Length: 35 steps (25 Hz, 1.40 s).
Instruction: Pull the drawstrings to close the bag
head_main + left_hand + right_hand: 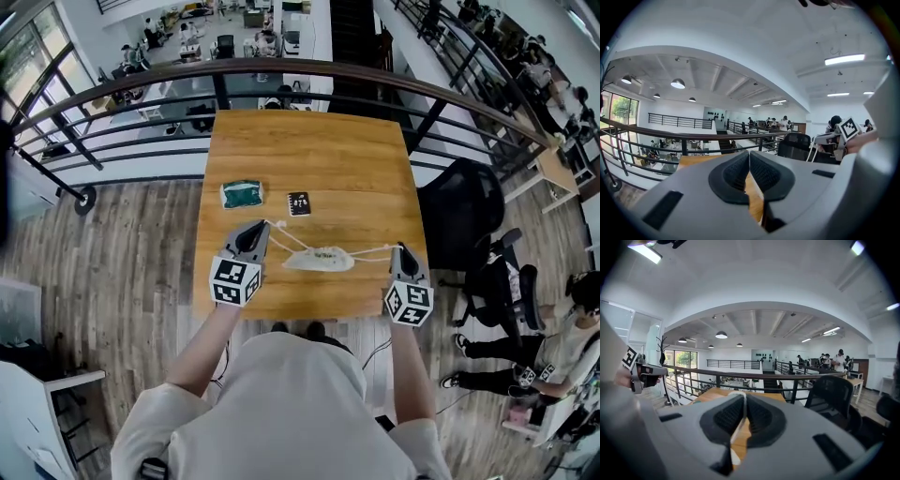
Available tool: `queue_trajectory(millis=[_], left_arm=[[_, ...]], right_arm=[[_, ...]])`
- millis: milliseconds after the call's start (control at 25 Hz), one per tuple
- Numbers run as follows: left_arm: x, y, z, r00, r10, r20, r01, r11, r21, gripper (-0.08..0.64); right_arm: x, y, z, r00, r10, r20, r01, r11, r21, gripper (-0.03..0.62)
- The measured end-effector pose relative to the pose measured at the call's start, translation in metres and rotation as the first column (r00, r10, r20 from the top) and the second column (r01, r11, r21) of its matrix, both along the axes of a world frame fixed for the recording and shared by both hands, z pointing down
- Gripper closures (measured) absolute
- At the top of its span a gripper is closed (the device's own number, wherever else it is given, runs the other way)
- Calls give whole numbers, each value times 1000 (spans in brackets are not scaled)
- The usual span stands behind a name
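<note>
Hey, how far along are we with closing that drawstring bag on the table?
Done: both drawstrings are drawn out sideways from the white bag. In hand: the right gripper is shut on the right drawstring; the left gripper is shut, and the left drawstring reaches its tip, though no cord shows between its jaws. Left: pulling until the bag's mouth, seemingly only partly gathered, closes.

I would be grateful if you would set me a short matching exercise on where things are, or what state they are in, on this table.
Things:
1. white bag
2. teal pouch
3. small black card
4. right gripper

Places or states:
a. just right of the teal pouch
b. middle of the table, near its front edge
c. shut on a drawstring
d. farthest left of the things lying on the table

Pairs: 1-b, 2-d, 3-a, 4-c.
</note>
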State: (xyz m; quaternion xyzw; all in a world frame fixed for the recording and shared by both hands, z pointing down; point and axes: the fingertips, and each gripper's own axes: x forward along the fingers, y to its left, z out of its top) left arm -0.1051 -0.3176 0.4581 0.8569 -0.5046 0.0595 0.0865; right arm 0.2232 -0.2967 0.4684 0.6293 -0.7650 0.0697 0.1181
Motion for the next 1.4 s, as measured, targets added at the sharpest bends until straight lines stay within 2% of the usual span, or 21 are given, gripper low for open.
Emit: queue_trajectory(millis=[440,1400], left_arm=[[16,10,-16,1000,6,-1,-6,1000,19,563],[23,6,-29,999,-47,7,46,998,31,563]], right_arm=[[-14,-1,-10,992,-122,12,122,992,15,589],[-7,-19,-21,982,-188,0,188,982,25,589]])
